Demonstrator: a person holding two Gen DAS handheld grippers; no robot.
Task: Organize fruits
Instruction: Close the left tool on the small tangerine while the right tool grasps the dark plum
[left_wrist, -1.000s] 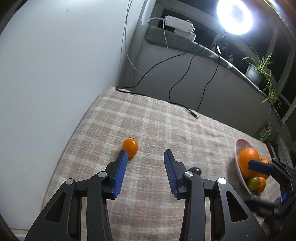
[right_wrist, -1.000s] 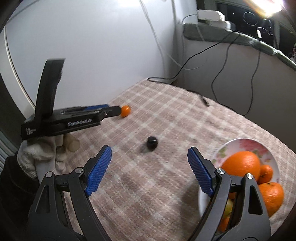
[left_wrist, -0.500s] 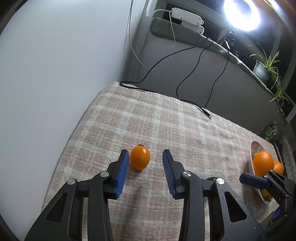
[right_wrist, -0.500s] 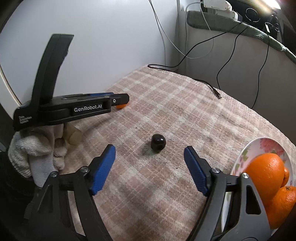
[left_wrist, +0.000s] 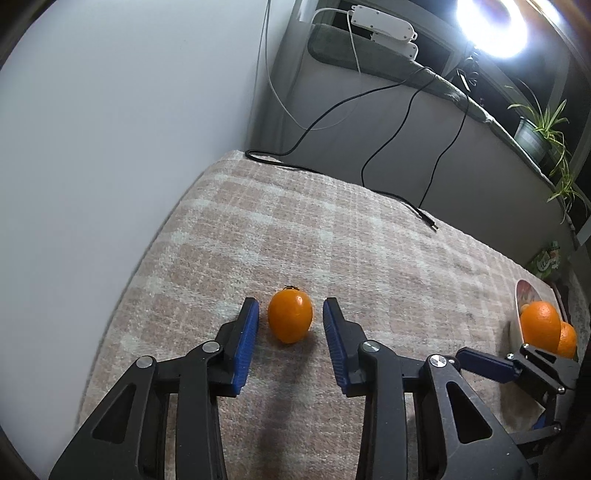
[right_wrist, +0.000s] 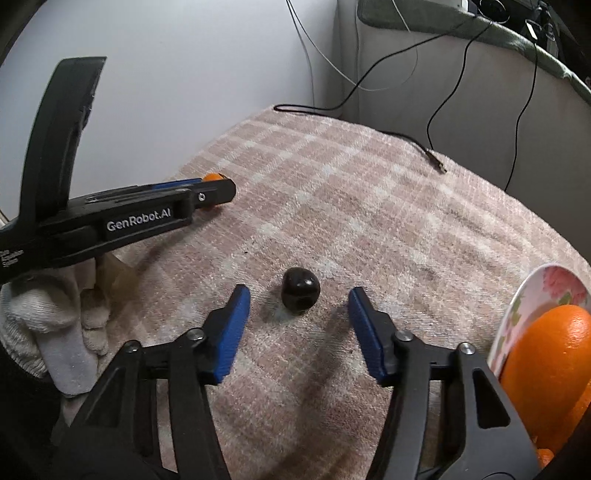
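Two fruits left on blanket (left_wrist: 369, 240) | we straddle small orange (left_wrist: 290, 320) with left gripper (left_wrist: 290, 334) – jaws closing, not touching | right gripper (right_wrist: 299, 325) closing round dark fruit (right_wrist: 300, 290) – gap remains | plate (right_wrist: 517, 306) holds oranges (right_wrist: 550, 354)

Small glossy orange fruit (left_wrist: 290, 320), stem-end up, at rest on checked tabletop (left_wrist: 332, 236). Dark round fruit (right_wrist: 300, 290) lying apart. Flowered bowl (right_wrist: 532, 291) at 3 o'clock, cradling big oranges (right_wrist: 550, 354).
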